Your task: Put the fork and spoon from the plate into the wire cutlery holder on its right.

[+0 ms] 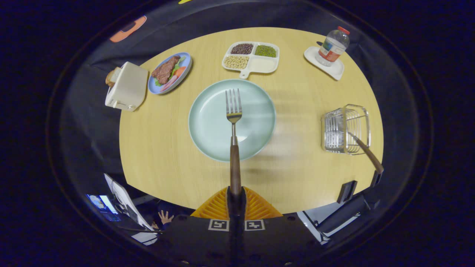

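Note:
My gripper (235, 194) is shut on the brown wooden handle of the fork (233, 126). The fork points straight ahead, lifted above the table, its metal tines over the middle of the pale green plate (207, 126). The plate itself lies bare on the wooden table. To the plate's right stands the wire cutlery holder (346, 129). A utensil with a matching brown handle (367, 152) leans out of the holder toward me; its head is hidden inside the wires.
Beyond the plate sit a white divided dish of beans (251, 56), a blue plate with meat and vegetables (170, 72), a white toaster with bread (127, 86), and a bottle on a white tray (333, 47). A hand (165, 217) shows below the table's near edge.

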A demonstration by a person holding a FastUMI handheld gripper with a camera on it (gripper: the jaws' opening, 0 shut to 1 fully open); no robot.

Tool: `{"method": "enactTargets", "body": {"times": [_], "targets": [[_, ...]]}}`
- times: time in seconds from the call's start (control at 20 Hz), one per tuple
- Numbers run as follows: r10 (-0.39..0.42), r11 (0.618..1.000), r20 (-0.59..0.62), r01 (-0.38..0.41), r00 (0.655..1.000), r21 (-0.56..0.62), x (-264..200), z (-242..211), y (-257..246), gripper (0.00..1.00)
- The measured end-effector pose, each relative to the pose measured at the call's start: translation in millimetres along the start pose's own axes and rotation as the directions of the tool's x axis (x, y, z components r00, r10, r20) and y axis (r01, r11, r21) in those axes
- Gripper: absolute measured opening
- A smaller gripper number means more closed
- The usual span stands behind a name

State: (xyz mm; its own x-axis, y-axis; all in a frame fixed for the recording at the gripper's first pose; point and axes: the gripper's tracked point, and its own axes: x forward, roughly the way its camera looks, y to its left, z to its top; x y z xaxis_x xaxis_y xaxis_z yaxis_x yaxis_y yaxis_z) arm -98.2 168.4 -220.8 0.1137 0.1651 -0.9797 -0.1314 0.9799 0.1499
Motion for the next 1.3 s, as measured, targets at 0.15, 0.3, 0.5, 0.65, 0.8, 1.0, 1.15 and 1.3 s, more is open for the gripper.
{"method": "enactTargets", "body": {"times": [0.15, 0.3, 0.5, 0.65, 0.8, 1.0, 1.15, 1.3], "targets": [[-0.009, 1.0, 0.032, 0.009, 0.999, 0.015, -30, 0, -30, 0.0], [-0.023, 0.999, 0.013, 0.022, 1.0, 0.043, -53, -5, -64, 0.0], [-0.083, 0.994, -0.005, 0.083, 0.997, 0.074, -71, -14, -116, 0.0], [-0.122, 0.989, -0.018, 0.123, 0.992, 0.076, -77, -20, -143, 0.0], [-0.094, 0.987, -0.075, 0.103, 0.993, 0.125, -76, -31, -154, 0.01], [-0.089, 0.983, -0.104, 0.105, 0.991, 0.153, -66, -31, -172, 0.0], [-0.078, 0.98, -0.139, 0.102, 0.987, 0.172, -62, -33, -176, 0.01], [-0.083, 0.976, -0.153, 0.111, 0.985, 0.19, -60, -28, -182, 0.01]]}}
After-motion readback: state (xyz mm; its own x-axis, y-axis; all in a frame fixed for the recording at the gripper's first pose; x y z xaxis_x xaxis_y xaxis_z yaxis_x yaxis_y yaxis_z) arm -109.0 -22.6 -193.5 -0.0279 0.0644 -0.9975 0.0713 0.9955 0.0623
